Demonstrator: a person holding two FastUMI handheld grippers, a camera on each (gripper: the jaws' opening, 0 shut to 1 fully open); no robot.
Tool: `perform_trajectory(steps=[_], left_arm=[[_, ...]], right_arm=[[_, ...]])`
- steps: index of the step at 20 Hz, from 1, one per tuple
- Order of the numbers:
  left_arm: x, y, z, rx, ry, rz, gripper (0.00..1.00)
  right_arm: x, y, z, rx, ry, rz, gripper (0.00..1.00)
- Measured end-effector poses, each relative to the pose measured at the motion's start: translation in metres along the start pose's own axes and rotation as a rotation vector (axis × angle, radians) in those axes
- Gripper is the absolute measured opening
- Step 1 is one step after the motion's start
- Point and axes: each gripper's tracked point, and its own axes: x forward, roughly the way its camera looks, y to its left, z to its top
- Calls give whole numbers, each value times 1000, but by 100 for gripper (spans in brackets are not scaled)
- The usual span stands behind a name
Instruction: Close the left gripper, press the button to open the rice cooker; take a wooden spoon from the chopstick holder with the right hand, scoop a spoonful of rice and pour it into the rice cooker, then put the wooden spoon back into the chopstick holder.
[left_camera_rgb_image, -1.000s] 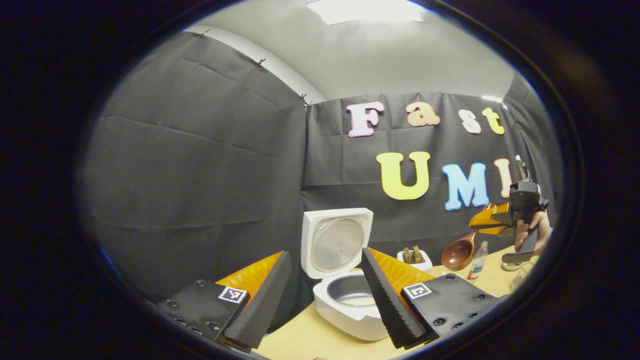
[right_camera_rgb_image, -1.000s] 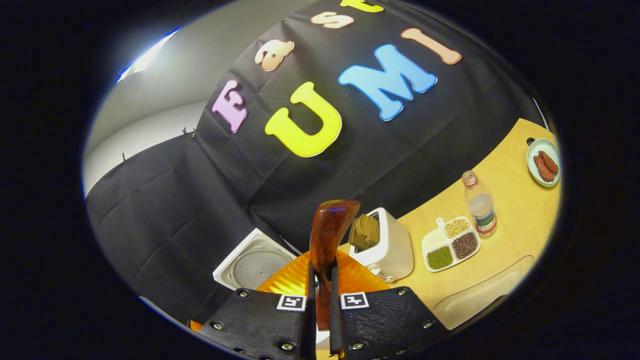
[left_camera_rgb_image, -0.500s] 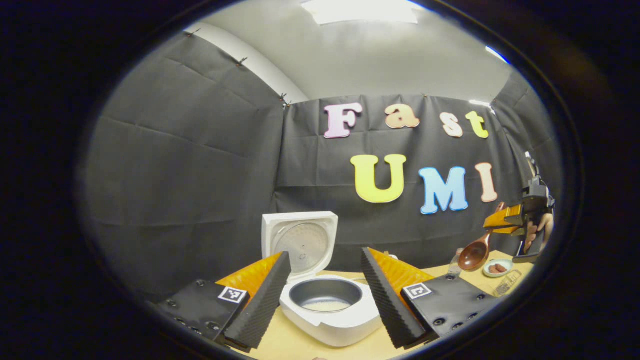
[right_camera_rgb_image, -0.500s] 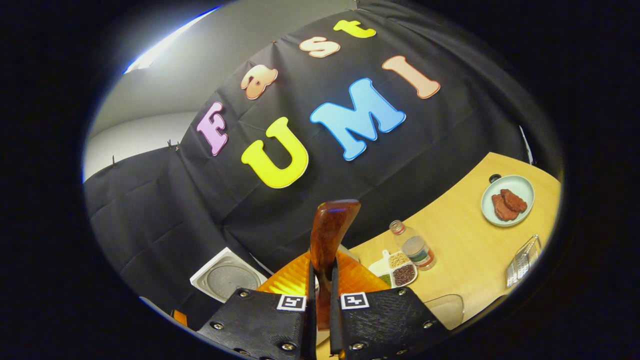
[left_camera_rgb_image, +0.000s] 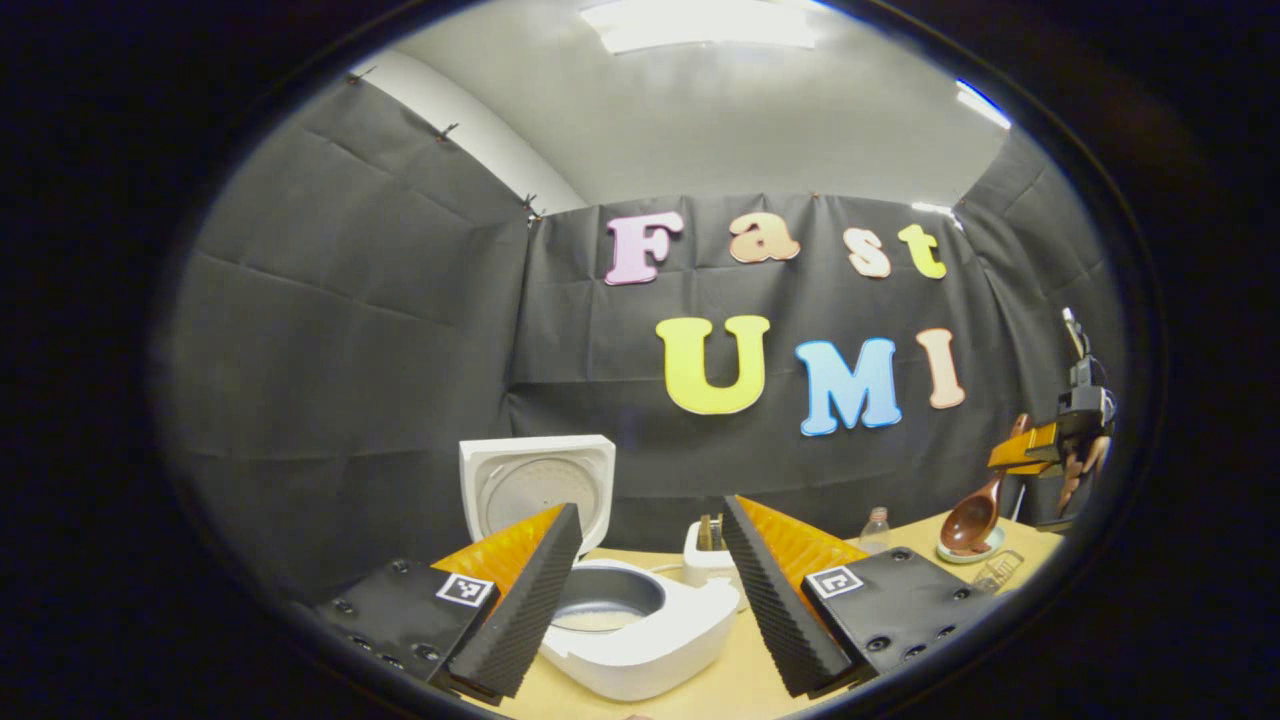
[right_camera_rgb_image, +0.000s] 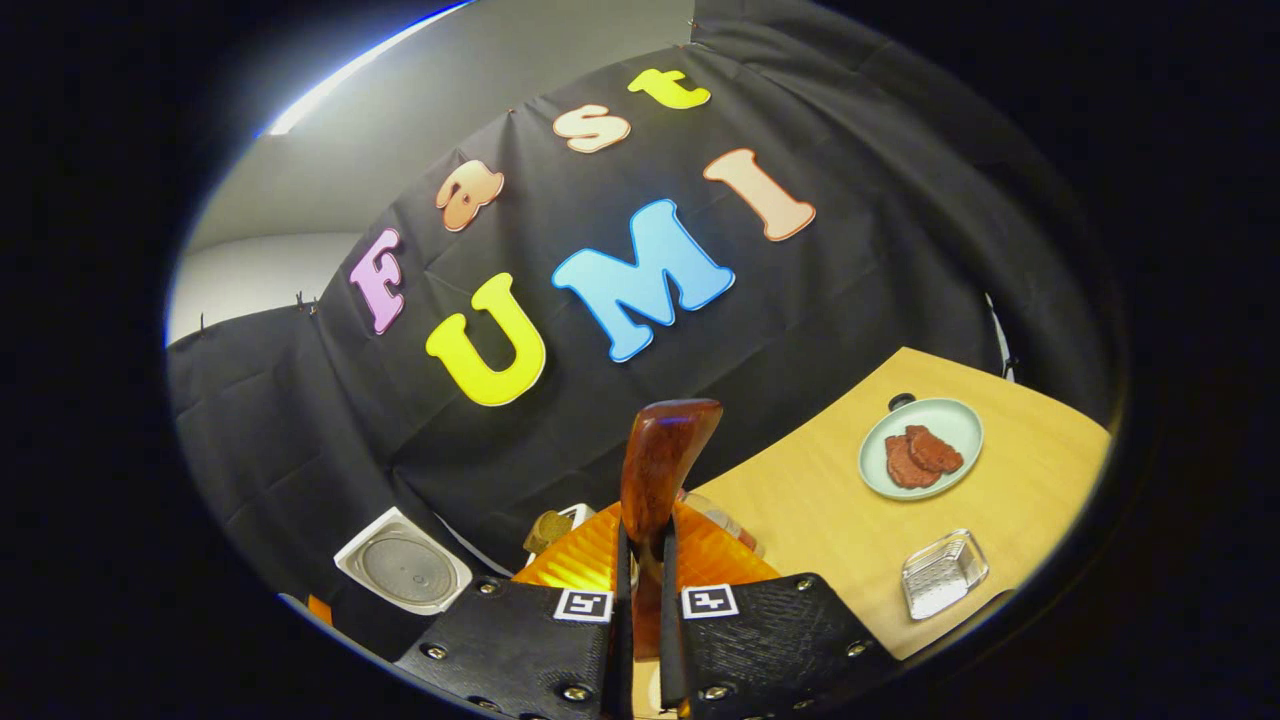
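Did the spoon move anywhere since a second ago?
Yes. In the left gripper view the wooden spoon, held by the right gripper, has gone rightward, away from the rice cooker, and now hangs over the plate.

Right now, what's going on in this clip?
A person works with a claw in each hand at a wooden table. The right claw is shut on the handle of a wooden spoon, bowl hanging down as the left gripper view shows. The rice cooker stands open with its lid up. The left claw hangs open in front of it, holding nothing.
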Motion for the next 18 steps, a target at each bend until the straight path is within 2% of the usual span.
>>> perform_trajectory(steps=[5, 13, 17, 18], left_arm=[[3, -33, 4, 7, -3, -27, 97], [10, -82, 10, 33, 3, -37, 98], [8, -95, 17, 56, 10, -26, 98], [6, -96, 19, 62, 9, -22, 91]], right_arm=[[-17, -60, 15, -36, -28, -94, 11], [-33, -150, 13, -139, -19, -246, 11], [-24, -174, -5, -130, 19, -266, 11], [-24, -178, -9, -126, 28, -265, 11]])
